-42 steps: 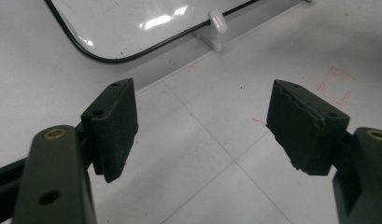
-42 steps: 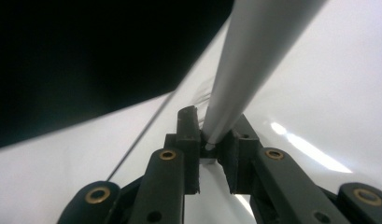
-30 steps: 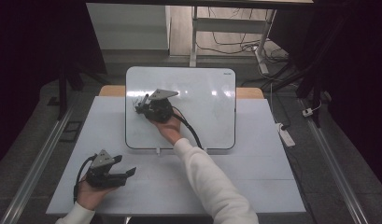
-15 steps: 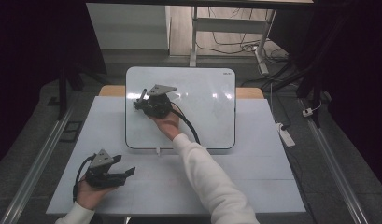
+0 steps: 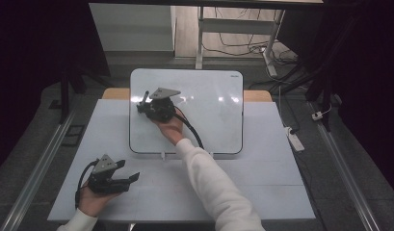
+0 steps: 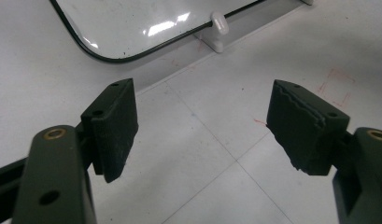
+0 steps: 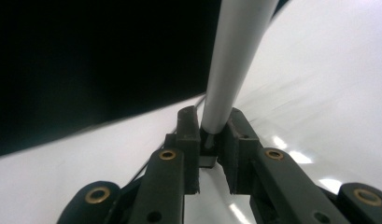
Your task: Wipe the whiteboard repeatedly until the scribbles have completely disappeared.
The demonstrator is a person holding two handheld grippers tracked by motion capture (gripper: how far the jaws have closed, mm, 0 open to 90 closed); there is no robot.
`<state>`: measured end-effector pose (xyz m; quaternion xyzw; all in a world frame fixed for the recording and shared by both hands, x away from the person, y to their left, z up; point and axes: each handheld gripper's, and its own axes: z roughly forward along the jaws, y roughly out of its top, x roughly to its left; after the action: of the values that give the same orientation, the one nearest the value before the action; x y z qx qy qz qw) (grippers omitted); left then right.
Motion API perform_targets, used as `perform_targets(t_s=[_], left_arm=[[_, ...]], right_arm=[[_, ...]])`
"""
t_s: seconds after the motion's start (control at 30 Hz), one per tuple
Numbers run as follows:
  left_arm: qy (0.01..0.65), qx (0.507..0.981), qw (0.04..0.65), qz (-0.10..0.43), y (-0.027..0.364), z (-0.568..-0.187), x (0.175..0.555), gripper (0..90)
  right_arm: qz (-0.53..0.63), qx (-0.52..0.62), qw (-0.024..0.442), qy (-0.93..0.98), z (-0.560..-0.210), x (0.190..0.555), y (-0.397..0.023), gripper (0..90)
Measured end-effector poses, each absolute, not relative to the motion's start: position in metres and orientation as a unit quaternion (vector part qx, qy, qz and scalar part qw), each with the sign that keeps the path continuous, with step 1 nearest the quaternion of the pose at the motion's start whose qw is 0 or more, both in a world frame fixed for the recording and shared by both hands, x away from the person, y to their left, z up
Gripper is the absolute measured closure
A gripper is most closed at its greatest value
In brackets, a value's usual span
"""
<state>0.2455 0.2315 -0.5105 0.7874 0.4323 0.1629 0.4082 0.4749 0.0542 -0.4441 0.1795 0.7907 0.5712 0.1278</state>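
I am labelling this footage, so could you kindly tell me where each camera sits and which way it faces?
High view: above the person's side, looking forward and down on the white table; both forearms enter from below.
Left gripper view: on the left hand-held gripper, jaws apart, over the tabletop.
Right gripper view: on the right hand-held gripper, shut on a slim grey marker.
Shared: the glossy white rounded-corner whiteboard.

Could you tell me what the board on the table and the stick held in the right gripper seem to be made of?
The board looks like glossy white enamel or melamine: it mirrors the lights, within a thin dark rim. The stick, clamped in the right gripper, looks like smooth grey plastic or metal with a soft sheen; I cannot tell which.
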Motion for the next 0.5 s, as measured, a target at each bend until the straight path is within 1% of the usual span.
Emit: perform_targets(t_s=[0.03,0.1,0.17,0.3,0.37,0.5], left_arm=[[0.432,0.787,0.409,0.163,0.231,-0.511,0.246,25.6],[0.432,0.787,0.408,0.162,0.232,-0.511,0.246,25.6],[0.433,0.787,0.409,0.161,0.232,-0.511,0.247,25.6],[0.433,0.787,0.408,0.161,0.233,-0.511,0.247,25.7],[0.433,0.787,0.409,0.161,0.232,-0.511,0.246,25.6],[0.433,0.787,0.409,0.163,0.232,-0.510,0.246,25.6]], right_arm=[[0.577,0.186,0.138,0.784,-0.437,0.481,0.053,78.0],[0.585,0.201,0.143,0.772,-0.431,0.488,0.051,78.0],[0.586,0.201,0.138,0.773,-0.432,0.488,0.053,78.0],[0.566,0.168,0.107,0.800,-0.447,0.473,0.064,78.0],[0.561,0.159,0.108,0.805,-0.449,0.471,0.067,78.0],[0.579,0.182,0.129,0.784,-0.435,0.485,0.064,78.0]])
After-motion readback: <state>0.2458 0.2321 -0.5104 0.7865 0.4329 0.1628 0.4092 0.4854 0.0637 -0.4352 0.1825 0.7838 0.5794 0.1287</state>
